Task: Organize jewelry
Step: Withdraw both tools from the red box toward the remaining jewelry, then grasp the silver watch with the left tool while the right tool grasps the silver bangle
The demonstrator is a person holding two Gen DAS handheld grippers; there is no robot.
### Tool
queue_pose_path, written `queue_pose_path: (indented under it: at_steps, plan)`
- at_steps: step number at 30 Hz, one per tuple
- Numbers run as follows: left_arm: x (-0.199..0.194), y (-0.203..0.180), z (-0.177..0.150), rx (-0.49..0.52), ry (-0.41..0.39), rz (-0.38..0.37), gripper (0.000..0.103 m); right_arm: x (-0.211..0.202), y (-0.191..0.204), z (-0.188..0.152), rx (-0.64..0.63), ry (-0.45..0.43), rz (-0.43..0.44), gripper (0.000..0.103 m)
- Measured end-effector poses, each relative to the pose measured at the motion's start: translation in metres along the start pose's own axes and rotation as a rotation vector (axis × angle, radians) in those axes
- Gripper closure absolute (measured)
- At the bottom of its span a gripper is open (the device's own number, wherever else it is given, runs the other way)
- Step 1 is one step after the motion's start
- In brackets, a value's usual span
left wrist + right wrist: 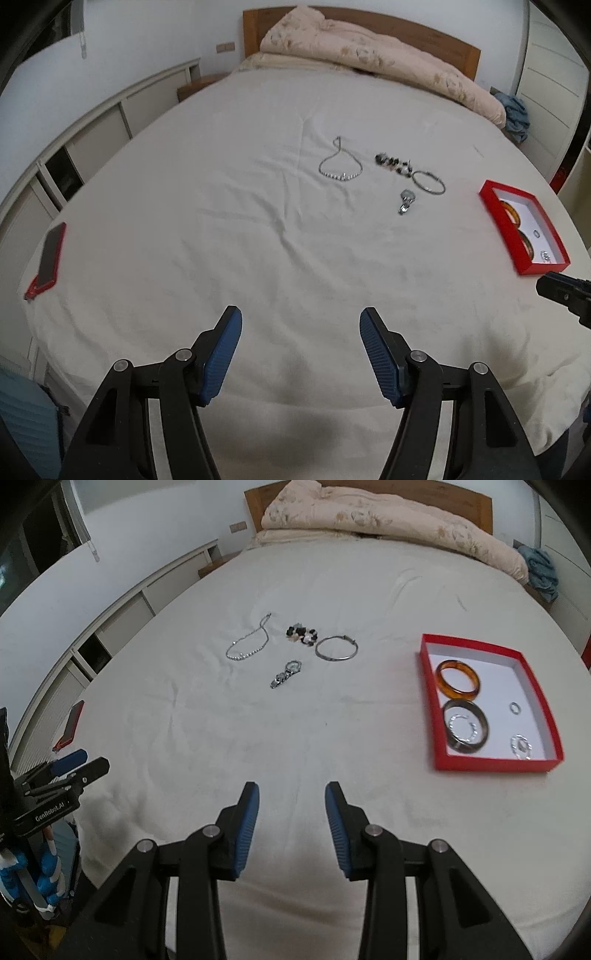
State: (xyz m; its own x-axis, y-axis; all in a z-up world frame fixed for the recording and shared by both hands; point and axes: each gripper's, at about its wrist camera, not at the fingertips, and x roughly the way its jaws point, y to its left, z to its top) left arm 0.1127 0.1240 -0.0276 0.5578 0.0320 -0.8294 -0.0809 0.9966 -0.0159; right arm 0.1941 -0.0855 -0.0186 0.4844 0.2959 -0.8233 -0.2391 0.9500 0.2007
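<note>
On the white bed sheet lie a pearl necklace (340,168) (248,644), a dark beaded bracelet (393,164) (302,634), a thin silver bangle (428,181) (337,648) and a small watch (406,201) (286,674). A red box (432,705) (498,221) at the right holds an amber bangle (458,681), a dark bangle (465,725), a ring (514,708) and small silver pieces (521,746). My left gripper (301,325) is open and empty, well short of the jewelry. My right gripper (291,797) is open and empty, near the bed's front edge.
A red-cased phone (50,256) (70,725) lies at the bed's left edge. A folded beige quilt (376,48) (388,520) lies against the wooden headboard. White cabinets (92,129) run along the left. A blue cloth (541,572) sits at the far right.
</note>
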Motion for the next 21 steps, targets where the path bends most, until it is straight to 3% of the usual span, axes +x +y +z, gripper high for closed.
queue_pose_path:
  at_steps: [9,16,21]
  plan:
    - [0.057,-0.016,0.025,0.032,0.079,-0.064,0.038,0.053,-0.024,0.028,0.02,0.047,0.011,0.067]
    - [0.096,-0.05,0.066,0.116,0.079,-0.137,0.038,0.085,-0.053,0.064,0.037,0.038,0.012,0.067]
    - [0.125,-0.081,0.105,0.16,0.064,-0.232,0.038,0.107,-0.071,0.098,0.04,0.013,0.009,0.067]
